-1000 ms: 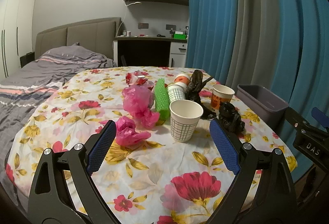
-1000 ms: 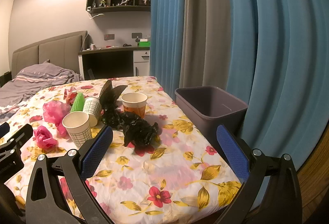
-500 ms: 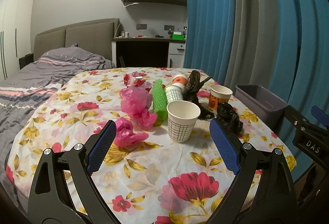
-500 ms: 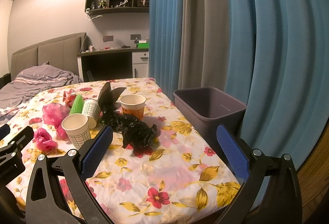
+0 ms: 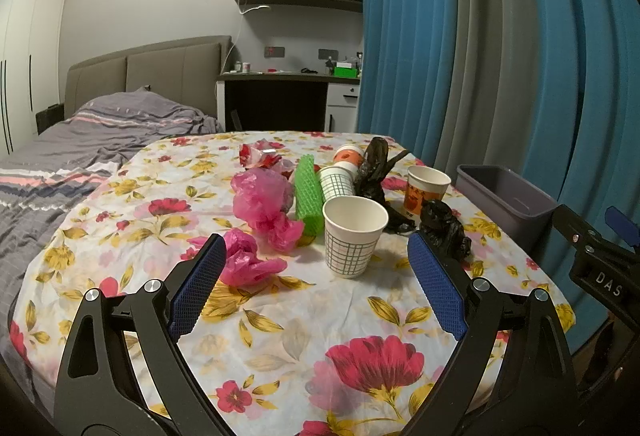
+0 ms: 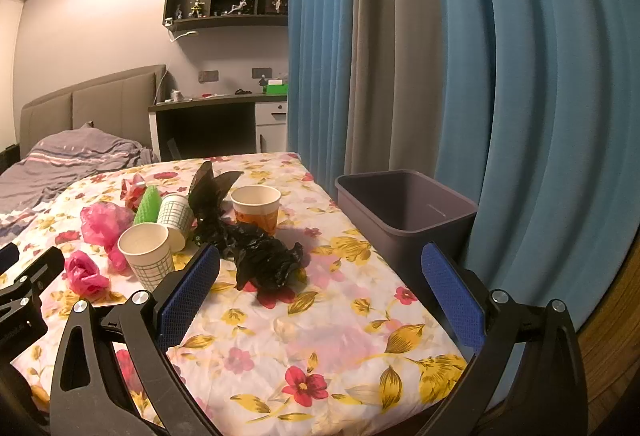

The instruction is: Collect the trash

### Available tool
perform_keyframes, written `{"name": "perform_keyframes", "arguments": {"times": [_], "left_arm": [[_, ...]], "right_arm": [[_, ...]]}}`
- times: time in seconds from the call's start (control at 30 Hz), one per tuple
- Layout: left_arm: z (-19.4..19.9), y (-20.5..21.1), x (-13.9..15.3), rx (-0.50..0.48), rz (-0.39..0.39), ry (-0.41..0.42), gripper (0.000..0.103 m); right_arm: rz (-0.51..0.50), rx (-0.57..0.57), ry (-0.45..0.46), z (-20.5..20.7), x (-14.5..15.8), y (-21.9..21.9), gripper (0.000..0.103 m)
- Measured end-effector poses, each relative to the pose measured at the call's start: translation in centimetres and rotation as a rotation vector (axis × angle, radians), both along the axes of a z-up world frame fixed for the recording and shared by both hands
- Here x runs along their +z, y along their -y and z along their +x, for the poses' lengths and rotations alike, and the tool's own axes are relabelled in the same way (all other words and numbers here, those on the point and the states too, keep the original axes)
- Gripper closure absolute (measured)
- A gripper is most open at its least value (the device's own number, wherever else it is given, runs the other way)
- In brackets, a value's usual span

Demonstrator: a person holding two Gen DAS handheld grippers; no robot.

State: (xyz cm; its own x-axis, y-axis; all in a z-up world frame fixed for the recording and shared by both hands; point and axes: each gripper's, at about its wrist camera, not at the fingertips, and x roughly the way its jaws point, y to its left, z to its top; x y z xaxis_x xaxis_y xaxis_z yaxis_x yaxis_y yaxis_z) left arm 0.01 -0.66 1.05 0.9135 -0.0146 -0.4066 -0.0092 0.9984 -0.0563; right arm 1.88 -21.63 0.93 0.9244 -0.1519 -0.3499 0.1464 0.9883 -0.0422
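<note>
Behind the black bag (image 5: 375, 167) — orange-lidded cup (image 5: 348, 155), left view only.

Tablecloth (image 5: 280, 316) is showing a white ground printed with red flowers and yellow leaves. Near its middle, the upright paper cup (image 5: 354, 236) is showing white with a green grid, the pink plastic bags (image 5: 260, 199) are reading magenta, the mesh roll (image 5: 309, 195) bright green, and the crumpled bag (image 6: 264, 260) glossy black. At the right edge, the bin (image 6: 404, 211) is appearing grey-purple against blue and grey curtains (image 6: 400, 55); gripper pads (image 6: 188, 296) are showing textured blue on black frames.
</note>
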Motion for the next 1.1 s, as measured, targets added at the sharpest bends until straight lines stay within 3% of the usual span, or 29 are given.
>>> {"name": "perform_keyframes", "arguments": {"times": [1.1], "left_arm": [[-0.04,0.15,-0.15,-0.003,0.002,0.002,0.012]], "right_arm": [[0.001,0.000,0.002,-0.10,-0.05,0.09,0.005]]}}
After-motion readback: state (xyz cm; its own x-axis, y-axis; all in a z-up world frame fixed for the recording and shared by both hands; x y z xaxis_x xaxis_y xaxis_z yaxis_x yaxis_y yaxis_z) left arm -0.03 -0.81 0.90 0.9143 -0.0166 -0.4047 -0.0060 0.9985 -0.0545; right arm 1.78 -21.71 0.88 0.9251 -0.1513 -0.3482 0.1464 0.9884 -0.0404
